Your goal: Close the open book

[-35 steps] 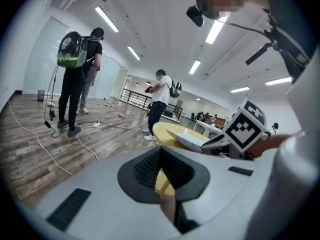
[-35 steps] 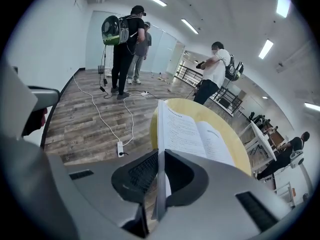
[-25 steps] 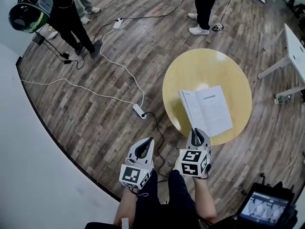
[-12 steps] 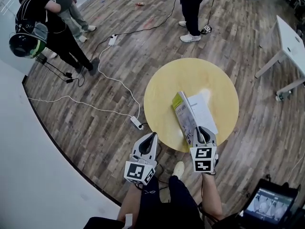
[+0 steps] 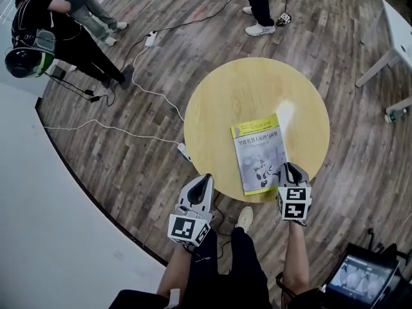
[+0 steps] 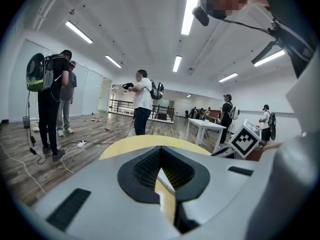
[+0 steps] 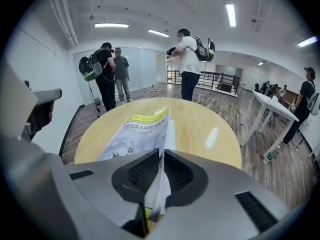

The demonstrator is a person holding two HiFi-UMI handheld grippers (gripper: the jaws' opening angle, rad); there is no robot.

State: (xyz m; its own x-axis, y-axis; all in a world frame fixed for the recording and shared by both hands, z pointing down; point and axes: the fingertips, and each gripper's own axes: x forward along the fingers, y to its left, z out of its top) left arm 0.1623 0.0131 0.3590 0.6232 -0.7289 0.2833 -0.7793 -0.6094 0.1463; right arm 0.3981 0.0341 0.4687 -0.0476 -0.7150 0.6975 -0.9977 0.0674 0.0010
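The book (image 5: 259, 154) lies on the round yellow table (image 5: 219, 102) with its yellow-green cover face up. My right gripper (image 5: 290, 169) sits at the book's near right corner. In the right gripper view the cover (image 7: 137, 134) and several page edges run in between the jaws of the right gripper (image 7: 161, 156), which are shut on them, and the cover's near edge is still slightly raised. My left gripper (image 5: 205, 180) hovers just off the table's near left rim, shut with nothing in it. In the left gripper view the left gripper (image 6: 161, 156) points across the table (image 6: 130, 144).
A power strip (image 5: 183, 152) and white cables lie on the wood floor left of the table. Several people stand around the far side. A white table (image 5: 396, 37) is at the right and a monitor (image 5: 353, 282) at the bottom right.
The book was open, then its cover stood upright in the right gripper, and now it lies folded over with the cover up. The right gripper moved right and down; the left drifted sideways.
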